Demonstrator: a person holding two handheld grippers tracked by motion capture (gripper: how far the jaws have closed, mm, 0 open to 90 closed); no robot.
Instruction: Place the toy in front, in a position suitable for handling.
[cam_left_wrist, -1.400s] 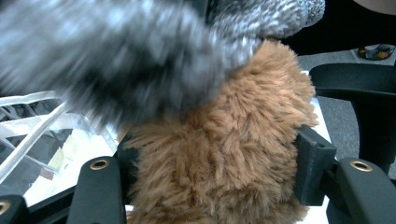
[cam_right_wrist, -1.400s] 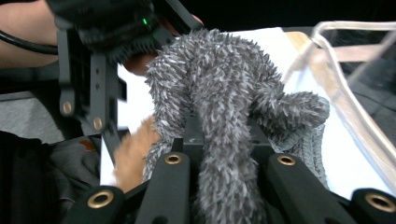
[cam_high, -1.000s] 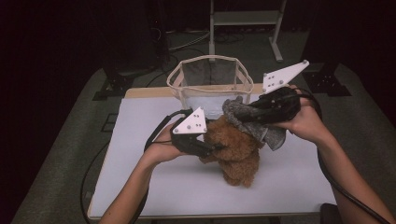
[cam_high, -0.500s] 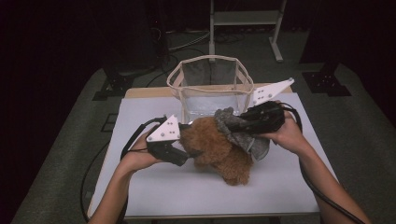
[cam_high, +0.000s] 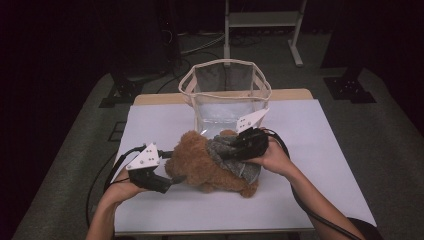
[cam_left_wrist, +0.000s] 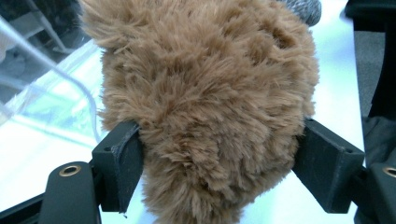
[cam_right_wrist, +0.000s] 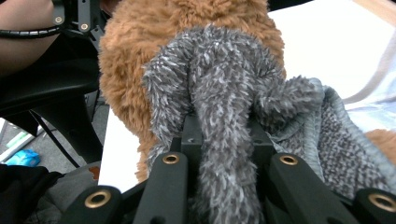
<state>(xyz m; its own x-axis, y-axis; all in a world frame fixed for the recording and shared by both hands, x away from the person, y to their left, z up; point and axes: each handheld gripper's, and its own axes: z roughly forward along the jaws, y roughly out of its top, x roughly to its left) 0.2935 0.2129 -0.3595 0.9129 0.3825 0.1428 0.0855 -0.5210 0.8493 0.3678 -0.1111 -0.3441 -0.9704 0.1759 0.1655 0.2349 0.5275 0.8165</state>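
High view: the brown plush toy (cam_high: 210, 165) lies on the white surface (cam_high: 325, 150) before the mesh basket (cam_high: 225, 85).

Left gripper view: the left gripper (cam_left_wrist: 219, 163) has just been opening, its fingers (cam_left_wrist: 123, 163) flanking the fur.

Right gripper view: the right gripper (cam_right_wrist: 224, 135) clamps the grey garment (cam_right_wrist: 219, 93); the dressing step likely needs a pull next.

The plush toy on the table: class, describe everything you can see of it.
The plush toy is shaggy brown fur and wears a grey knitted garment with a fuzzy grey collar. It lies on its side on the white table, just in front of the clear bag. The right gripper is shut on the grey garment. The left gripper has one furry end between its jaws, which have just been opening; fur brushes both pads.
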